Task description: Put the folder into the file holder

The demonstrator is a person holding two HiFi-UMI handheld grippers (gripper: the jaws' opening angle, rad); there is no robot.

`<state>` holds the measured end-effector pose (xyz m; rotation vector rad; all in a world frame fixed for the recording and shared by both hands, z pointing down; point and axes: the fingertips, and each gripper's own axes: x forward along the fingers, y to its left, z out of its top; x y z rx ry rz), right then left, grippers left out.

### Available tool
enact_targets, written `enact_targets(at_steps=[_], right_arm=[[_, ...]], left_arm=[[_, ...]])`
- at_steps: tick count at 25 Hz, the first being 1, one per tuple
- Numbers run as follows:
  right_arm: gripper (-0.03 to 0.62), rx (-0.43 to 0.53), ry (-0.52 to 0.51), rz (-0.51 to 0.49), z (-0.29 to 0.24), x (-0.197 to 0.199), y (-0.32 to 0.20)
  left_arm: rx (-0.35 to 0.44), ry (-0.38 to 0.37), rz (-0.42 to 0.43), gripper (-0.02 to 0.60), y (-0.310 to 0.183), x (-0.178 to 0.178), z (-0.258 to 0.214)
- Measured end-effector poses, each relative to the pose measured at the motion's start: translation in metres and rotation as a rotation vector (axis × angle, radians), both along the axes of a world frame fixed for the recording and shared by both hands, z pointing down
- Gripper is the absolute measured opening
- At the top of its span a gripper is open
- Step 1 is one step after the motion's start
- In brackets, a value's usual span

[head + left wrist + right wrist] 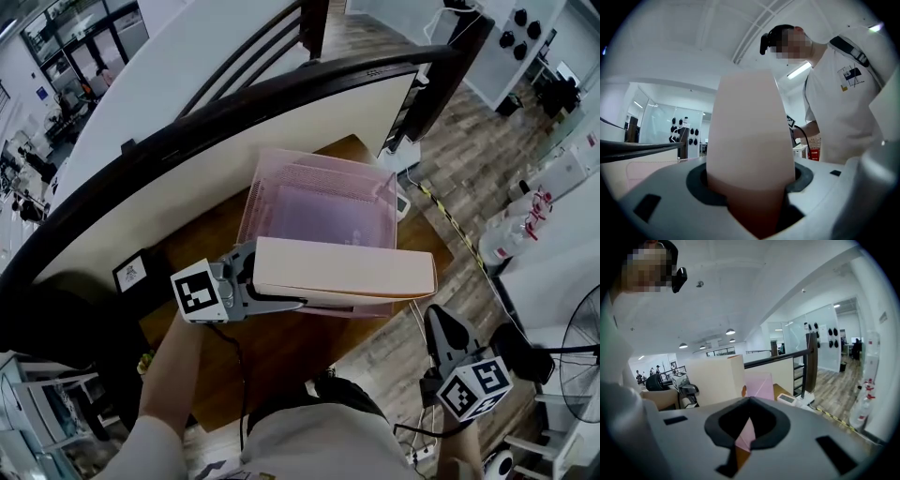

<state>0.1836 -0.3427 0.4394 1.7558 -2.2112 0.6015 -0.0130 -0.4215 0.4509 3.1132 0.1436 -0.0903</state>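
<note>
Left gripper (752, 190): its jaws are clamping both sides of the folder, dark pads pressing on it.
Folder (750, 140): pale pink, rising straight out of the jaws and filling the middle of the view.
Person (843, 108): standing close at the right in a white shirt, leaning in over the gripper.
Railing (637, 151): dark, running across low at the left.
Glass wall (670, 124): standing well behind the railing, dark round shapes showing on it.
Light (799, 70): glowing overhead beside the person.

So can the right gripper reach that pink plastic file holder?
Probably yes: nothing stands between the right gripper and the pink plastic file holder; the thick cream folder in the left gripper leaves its corner clear.
</note>
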Motion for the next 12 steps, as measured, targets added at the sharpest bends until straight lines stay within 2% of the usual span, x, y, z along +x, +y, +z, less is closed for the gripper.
enact_targets(at_steps=[7,12], right_arm=[[0.003,-0.029,-0.042,0.015,0.017,0.0,0.005],[0.003,-0.056,-0.053,0.023,0.033,0.0,0.013]], left_arm=[[0.022,0.043,-0.006,0.298,0.002,-0.005,0.011],[0.0,0.065,0.008,0.298,0.005,-0.007,0.029]])
